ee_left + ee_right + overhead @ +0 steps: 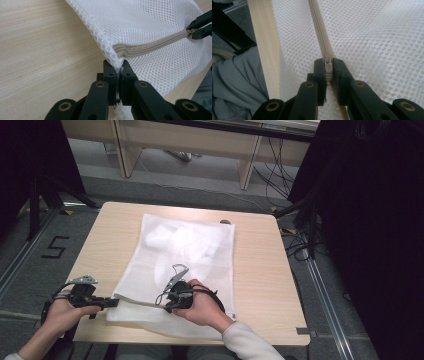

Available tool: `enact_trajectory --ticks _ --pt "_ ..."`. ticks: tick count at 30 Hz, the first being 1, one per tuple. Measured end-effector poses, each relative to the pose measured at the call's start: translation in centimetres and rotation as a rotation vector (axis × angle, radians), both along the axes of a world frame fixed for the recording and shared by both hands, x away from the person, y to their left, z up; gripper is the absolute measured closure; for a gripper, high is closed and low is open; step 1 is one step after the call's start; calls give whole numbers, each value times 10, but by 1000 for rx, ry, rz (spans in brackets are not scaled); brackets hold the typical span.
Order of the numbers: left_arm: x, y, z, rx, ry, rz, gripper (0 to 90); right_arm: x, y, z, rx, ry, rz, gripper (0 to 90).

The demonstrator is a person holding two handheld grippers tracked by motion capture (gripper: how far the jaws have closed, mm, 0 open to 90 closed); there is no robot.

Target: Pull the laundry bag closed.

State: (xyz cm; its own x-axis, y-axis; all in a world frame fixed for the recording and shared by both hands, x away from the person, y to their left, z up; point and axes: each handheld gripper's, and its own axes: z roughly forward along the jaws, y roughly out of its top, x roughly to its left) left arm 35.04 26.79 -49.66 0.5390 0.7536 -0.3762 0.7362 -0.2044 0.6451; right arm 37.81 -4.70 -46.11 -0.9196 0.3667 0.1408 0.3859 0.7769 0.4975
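Observation:
A white mesh laundry bag (185,255) lies flat on the wooden table (260,270), with something white inside it. Its grey zipper (150,46) runs along the near edge. My left gripper (112,302) is shut on the bag's near-left corner (116,62), pinching the mesh at the zipper's end. My right gripper (159,301) sits farther along the same edge, shut on the small metal zipper pull (327,60). In the left gripper view the right gripper's jaw tips (197,28) show at the far right on the zipper.
The table's near edge (263,50) lies just beside the zipper, with the person's grey clothing (239,82) below it. Black stands and cables (295,215) are on the floor around the table. Wooden furniture (200,145) stands beyond the far edge.

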Motion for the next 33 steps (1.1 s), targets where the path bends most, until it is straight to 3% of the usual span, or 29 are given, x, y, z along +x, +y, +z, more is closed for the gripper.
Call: enact_trajectory --ticks 1,3,20,33 --pt "0 0 0 -3 -1 3 856 1 -1 -1 4 -15 15 827" --pt "0 0 0 -3 -3 1 856 1 -3 -1 1 1 0 827" --pt "0 1 -1 -2 -7 1 856 1 -8 0 0 -8 4 827" --pt "0 0 0 0 -14 12 856 1 -23 1 -1 -8 -19 827"
